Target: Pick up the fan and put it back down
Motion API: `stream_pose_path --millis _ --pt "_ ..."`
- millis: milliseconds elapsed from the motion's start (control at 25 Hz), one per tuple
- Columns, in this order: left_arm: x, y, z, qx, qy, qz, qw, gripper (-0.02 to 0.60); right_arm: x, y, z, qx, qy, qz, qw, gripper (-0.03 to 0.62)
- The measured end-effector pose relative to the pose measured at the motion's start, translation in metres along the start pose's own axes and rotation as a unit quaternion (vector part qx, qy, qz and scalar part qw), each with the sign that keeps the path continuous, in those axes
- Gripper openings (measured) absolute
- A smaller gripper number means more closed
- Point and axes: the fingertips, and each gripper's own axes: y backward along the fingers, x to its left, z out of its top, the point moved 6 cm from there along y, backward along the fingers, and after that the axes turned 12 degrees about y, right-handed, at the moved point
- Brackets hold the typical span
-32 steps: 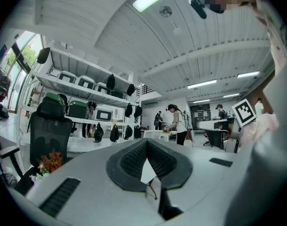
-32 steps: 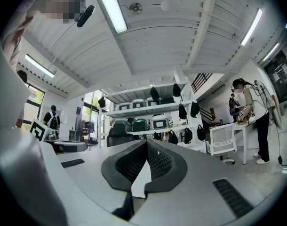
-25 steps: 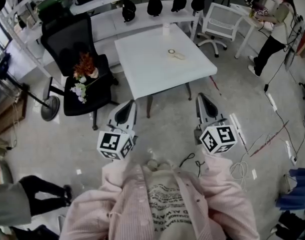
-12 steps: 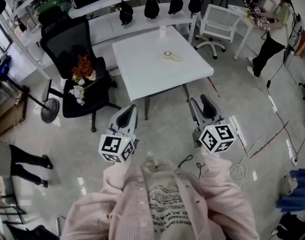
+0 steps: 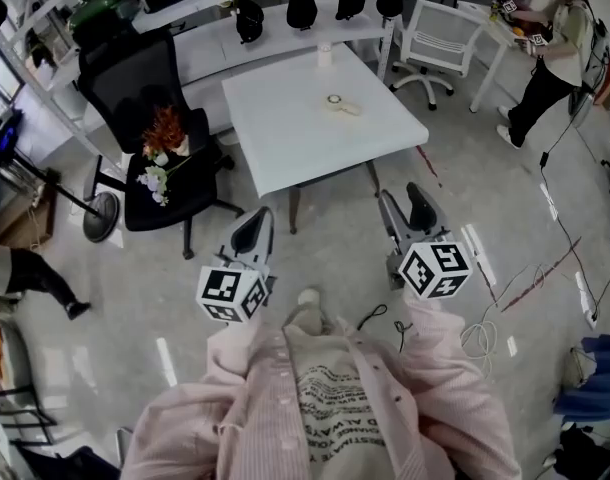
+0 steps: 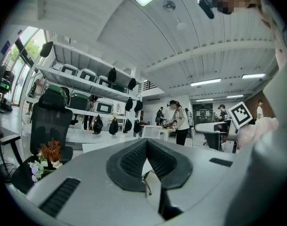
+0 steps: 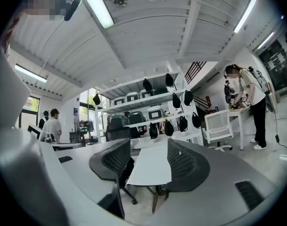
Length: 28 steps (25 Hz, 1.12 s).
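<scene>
Not begun: small white handheld fan (image 5: pixel 342 105) untouched on white square worktop (image 5: pixel 285 143), upper centre; left tool (image 5: pixel 257 223) pressed together, right tool (image 5: pixel 403 204) just spread, empty.

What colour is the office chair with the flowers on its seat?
The office chair is black; the head view shows it best.

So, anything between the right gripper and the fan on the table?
Nothing visible. The right gripper, its jaws just opening with nothing between them, faces the white table across open floor. The fan lies on the table's far half, with nothing in front of it. The black chair stands off to the left.
</scene>
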Motion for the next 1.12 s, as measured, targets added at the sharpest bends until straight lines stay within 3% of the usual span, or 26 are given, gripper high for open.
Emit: stream_pose_path --millis 400,1120 --pt "0.020 -0.045 -0.004 0.013 0.011 -0.002 0.9999 0.003 -0.019 -0.044 -0.013 0.016 -0.015 0.011 1.000 0.213" --pt "0.113 -0.205 0.011 0.036 0.038 -0.016 0.9985 0.002 -0.075 -0.201 -0.030 0.066 -0.011 0.014 0.998 0.213"
